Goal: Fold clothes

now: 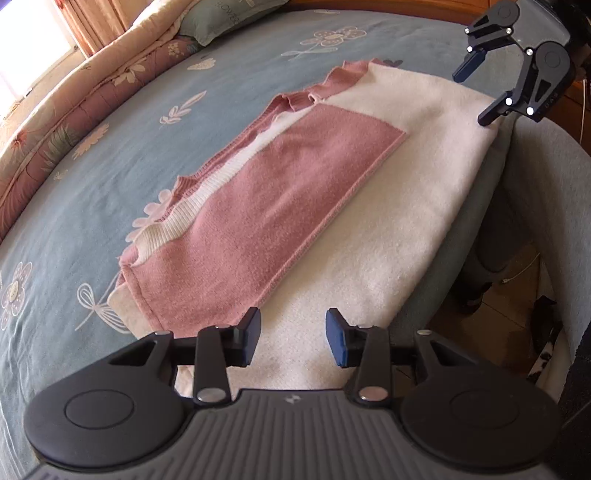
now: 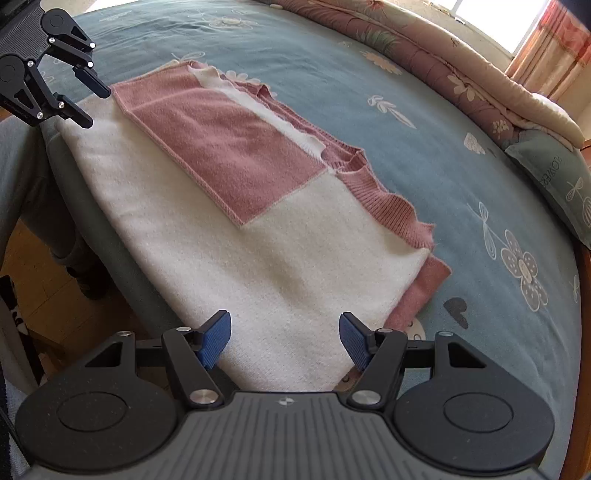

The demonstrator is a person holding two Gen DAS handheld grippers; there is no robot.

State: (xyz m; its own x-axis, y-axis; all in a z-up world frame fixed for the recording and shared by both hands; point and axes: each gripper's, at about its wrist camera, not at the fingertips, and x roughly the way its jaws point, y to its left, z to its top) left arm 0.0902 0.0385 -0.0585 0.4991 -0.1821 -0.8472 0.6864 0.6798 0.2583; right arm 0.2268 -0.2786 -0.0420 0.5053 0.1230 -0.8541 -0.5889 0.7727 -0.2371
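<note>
A pink and white knit sweater lies partly folded along the bed's near edge, a pink sleeve laid across its white body; it also shows in the right wrist view. My left gripper is open and empty, just above one end of the sweater. My right gripper is open and empty, above the opposite end. Each gripper shows in the other's view: the right gripper at the far end, the left gripper at the far left, both open over the sweater's edge.
The blue floral bedsheet covers the bed. A folded quilt and a green pillow lie at the far side, also seen in the right wrist view. The bed edge drops to a wooden floor beside a person's leg.
</note>
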